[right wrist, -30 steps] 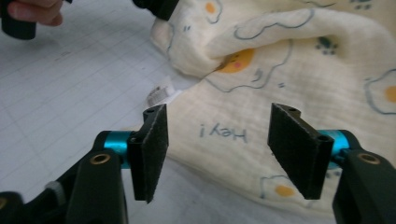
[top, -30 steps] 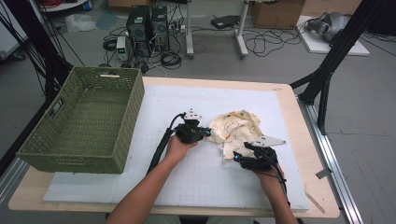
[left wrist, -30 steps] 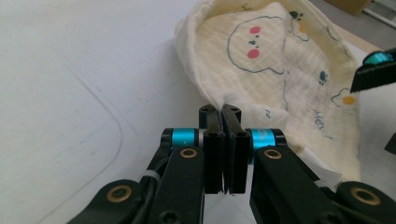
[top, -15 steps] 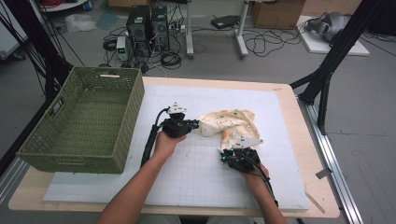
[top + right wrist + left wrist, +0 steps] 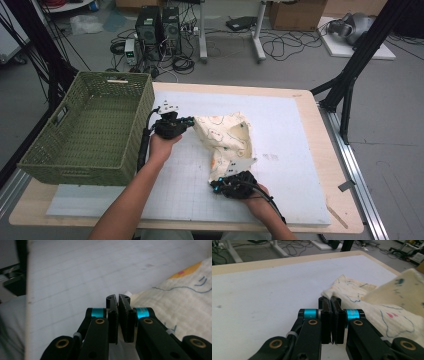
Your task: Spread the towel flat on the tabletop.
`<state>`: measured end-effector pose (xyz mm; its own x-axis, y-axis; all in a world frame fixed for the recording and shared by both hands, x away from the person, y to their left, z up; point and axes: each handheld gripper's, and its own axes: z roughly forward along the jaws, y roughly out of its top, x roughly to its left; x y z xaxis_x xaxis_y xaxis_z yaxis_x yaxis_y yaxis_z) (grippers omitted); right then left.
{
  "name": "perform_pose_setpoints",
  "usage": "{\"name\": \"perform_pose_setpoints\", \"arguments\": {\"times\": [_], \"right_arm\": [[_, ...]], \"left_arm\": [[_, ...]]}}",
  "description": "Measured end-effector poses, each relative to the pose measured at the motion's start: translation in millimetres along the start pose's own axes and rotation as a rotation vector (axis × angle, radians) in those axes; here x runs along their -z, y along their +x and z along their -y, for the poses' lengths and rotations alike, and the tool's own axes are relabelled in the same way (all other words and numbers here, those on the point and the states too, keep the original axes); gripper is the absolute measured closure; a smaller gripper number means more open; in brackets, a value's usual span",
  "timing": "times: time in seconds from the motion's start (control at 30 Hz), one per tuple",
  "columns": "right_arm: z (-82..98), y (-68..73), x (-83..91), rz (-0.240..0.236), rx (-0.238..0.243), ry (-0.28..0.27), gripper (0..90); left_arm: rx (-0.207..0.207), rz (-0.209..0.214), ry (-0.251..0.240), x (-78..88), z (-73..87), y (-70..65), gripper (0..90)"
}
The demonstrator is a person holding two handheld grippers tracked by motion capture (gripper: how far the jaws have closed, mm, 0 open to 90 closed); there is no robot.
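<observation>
Cloth (image 5: 226, 140): cream, printed with small drawings, rumpled and partly folded on the white mat (image 5: 295, 130) near the middle of the desk (image 5: 327, 220); it runs from beside the left hand-held gripper down toward the right one.
Left hand-held gripper (image 5: 189, 120): just right of the basket, jaws pointing right at the cloth's upper left corner; in the left gripper view (image 5: 331, 302) the jaws are pressed together with a pinch of the cloth's edge caught at their tips.
Right hand-held gripper (image 5: 216, 184): near the front edge of the mat, at the cloth's lower end; its jaws have just been closing — in the right gripper view (image 5: 118, 300) they stand nearly together, with the cloth's corner and a small white tag right at their tips. Whether the pads actually nip the fabric I cannot tell.
Left hand (image 5: 161, 145): wrapped round its gripper, forearm coming up from the bottom edge.
Right hand (image 5: 260, 200): low at the front of the desk, behind its gripper.
Basket (image 5: 65, 165): green, woven, on the desk's left side — well apart from the cloth, close to the left gripper.
</observation>
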<state>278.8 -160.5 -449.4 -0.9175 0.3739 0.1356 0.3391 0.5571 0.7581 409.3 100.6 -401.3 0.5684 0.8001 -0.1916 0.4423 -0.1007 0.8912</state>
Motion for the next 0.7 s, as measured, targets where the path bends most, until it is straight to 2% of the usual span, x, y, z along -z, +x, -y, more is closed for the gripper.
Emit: {"name": "perform_pose_setpoints", "arguments": {"times": [0.03, 0.13, 0.23, 0.3, 0.37, 0.4, 0.5, 0.57, 0.63, 0.7], "right_arm": [[-1.0, 3.8, -3.5, -0.029, 0.018, 0.003, 85.6], [-3.5, 9.8, -6.0, -0.057, 0.038, 0.003, 81.9], [-5.6, 7.8, -0.9, -0.040, 0.025, -0.028, 71.4], [-7.3, 1.9, 9.8, 0.000, 0.000, -0.083, 64.2], [-7.3, -5.5, 24.9, 0.072, -0.041, -0.148, 59.3], [-6.8, -9.8, 32.3, 0.135, -0.044, -0.178, 55.0], [-1.9, -20.5, 49.8, 0.310, -0.096, -0.215, 50.2], [1.6, -27.0, 53.9, 0.398, -0.112, -0.201, 49.0], [2.5, -29.8, 52.1, 0.437, -0.114, -0.174, 50.8], [1.1, -29.7, 48.1, 0.470, -0.091, -0.150, 59.2]], "left_arm": [[0.002, -0.009, -0.002, 0.8, -0.2, 1.8, 87.3], [0.007, -0.058, -0.006, 4.1, -0.6, 8.3, 87.3], [0.008, -0.066, 0.006, 5.0, 1.5, 11.5, 86.5], [-0.001, -0.074, 0.010, 4.6, 3.6, 11.5, 81.3], [0.009, -0.085, 0.014, 4.1, 5.9, 12.0, 73.9], [0.009, -0.089, 0.022, 3.6, 7.1, 12.4, 70.8], [0.013, -0.088, 0.040, 2.3, 10.1, 12.1, 64.2], [0.007, -0.083, 0.040, 2.1, 11.6, 10.9, 62.7], [0.003, -0.084, 0.038, 1.5, 12.7, 8.8, 60.9], [0.002, -0.083, 0.038, 1.4, 13.7, 7.6, 59.5]]}}
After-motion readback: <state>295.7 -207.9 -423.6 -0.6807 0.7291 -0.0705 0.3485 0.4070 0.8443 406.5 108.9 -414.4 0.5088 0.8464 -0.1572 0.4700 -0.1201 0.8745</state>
